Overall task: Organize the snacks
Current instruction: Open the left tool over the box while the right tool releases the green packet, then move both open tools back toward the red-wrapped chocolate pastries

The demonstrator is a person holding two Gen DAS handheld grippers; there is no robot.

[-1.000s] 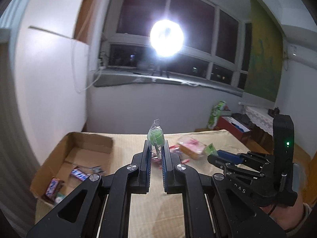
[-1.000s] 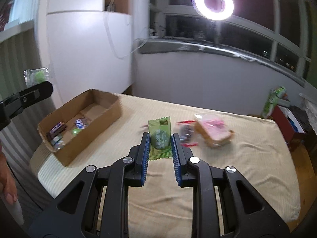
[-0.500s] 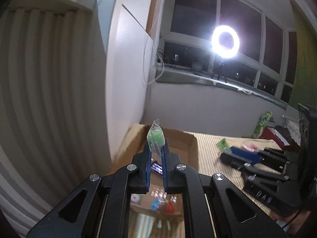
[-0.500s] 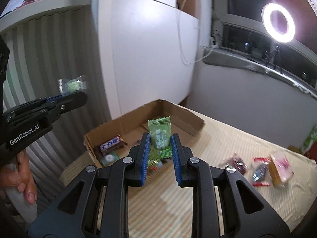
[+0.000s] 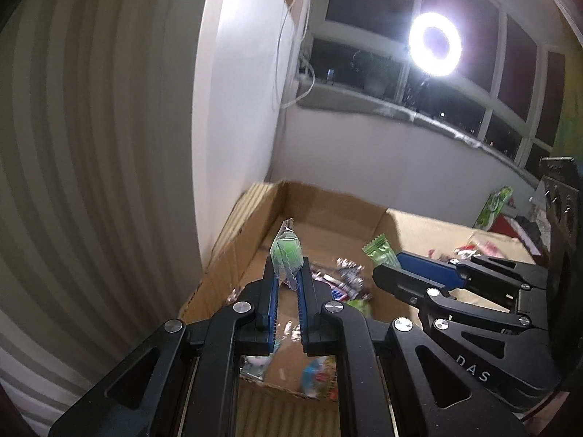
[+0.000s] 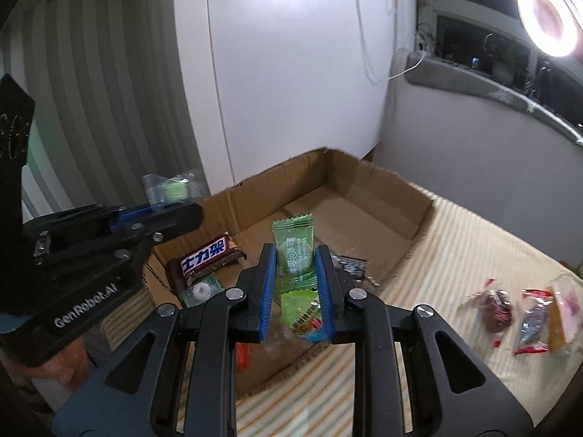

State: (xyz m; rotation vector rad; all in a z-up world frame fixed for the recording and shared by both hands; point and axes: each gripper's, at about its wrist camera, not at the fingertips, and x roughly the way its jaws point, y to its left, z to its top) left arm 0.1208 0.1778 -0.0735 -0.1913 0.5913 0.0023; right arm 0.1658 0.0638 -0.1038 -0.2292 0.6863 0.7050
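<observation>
- The left gripper is clamped on a clear-wrapped green candy, its jaws starting to ease apart, above the cardboard box.
- The right gripper pinches a green sachet narrowly over the same box, at 3 o'clock of the left one.
- A chocolate bar lies inside the box at the sachet's 9 o'clock.
- Loose snacks lie on the striped cloth, at 3 o'clock, well apart from the box.
</observation>
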